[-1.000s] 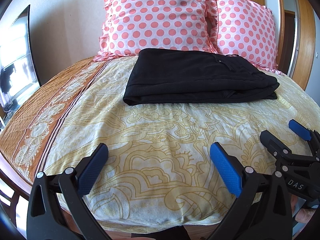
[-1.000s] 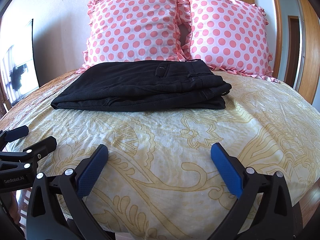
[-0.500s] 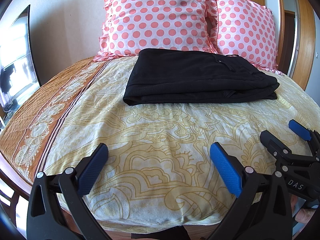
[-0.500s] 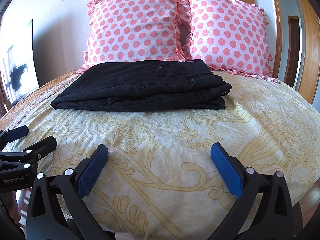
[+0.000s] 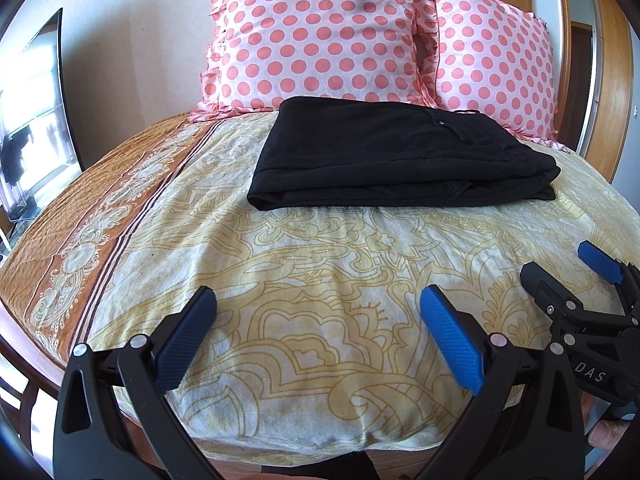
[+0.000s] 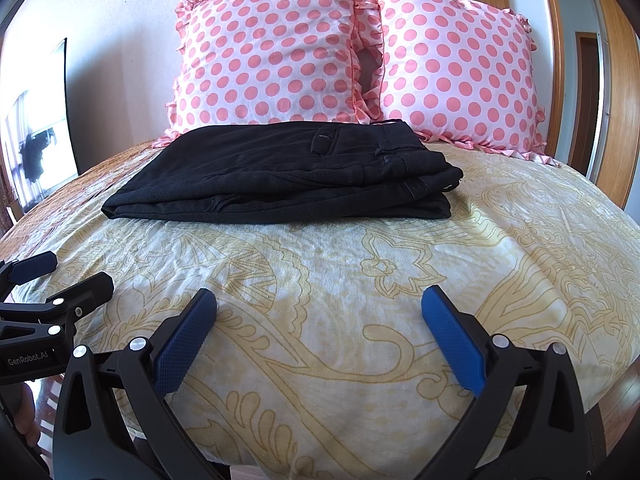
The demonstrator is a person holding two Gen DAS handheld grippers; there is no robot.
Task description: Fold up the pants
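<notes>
**Claws: build, colour, markings**

Left claw (image 5: 318, 320): two black plastic arms, angular and strutted, with triangular cut-outs near the base. Inner face of each finger carries a blue pad (image 5: 450, 340) with fine dimpled texture. Round silver rivets sit at the arm joints.

Right claw (image 6: 320, 320): same make; black frame, blue textured pads (image 6: 184, 340), silver rivets. Seen from the left wrist view it shows white lettering "DAS" on its black body. The left unit, seen from the right wrist view, bears white "GenRobot.AI".

Bare skin of a hand (image 5: 604, 434), blurred, at the lower right edge.
</notes>
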